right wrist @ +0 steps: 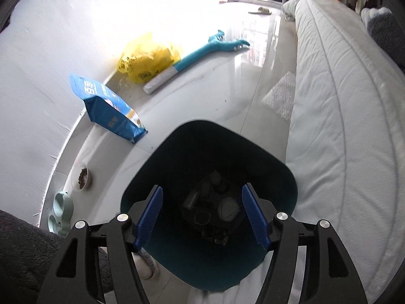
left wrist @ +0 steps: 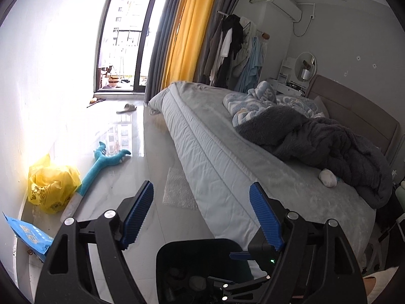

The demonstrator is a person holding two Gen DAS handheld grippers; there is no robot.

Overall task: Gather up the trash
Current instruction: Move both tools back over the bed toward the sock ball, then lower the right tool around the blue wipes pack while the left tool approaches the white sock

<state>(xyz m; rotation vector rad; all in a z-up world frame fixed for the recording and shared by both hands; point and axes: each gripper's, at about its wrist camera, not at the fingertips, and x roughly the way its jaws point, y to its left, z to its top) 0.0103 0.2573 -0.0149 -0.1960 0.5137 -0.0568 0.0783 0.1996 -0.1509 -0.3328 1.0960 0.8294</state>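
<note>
Both claws are spread wide and hold nothing. The right claw (right wrist: pixel 202 215) hangs over the dark trash bin (right wrist: pixel 162 157), which fills the lower centre of its frame; dim items, perhaps lids and wrappers, lie at its bottom. The left claw (left wrist: pixel 202 215) points across the floor (left wrist: pixel 141 167), with the bin's rim at bottom centre and a bubble wrap sheet (left wrist: pixel 178 187) between its fingertips beside the bed (left wrist: pixel 227 152).

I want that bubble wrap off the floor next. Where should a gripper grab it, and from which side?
Take the bubble wrap by its edge facing the open floor, coming from above on that side. It lies flat, and its far edge sits against the bed, which blocks that side. The left gripper is open and faces it.
</note>
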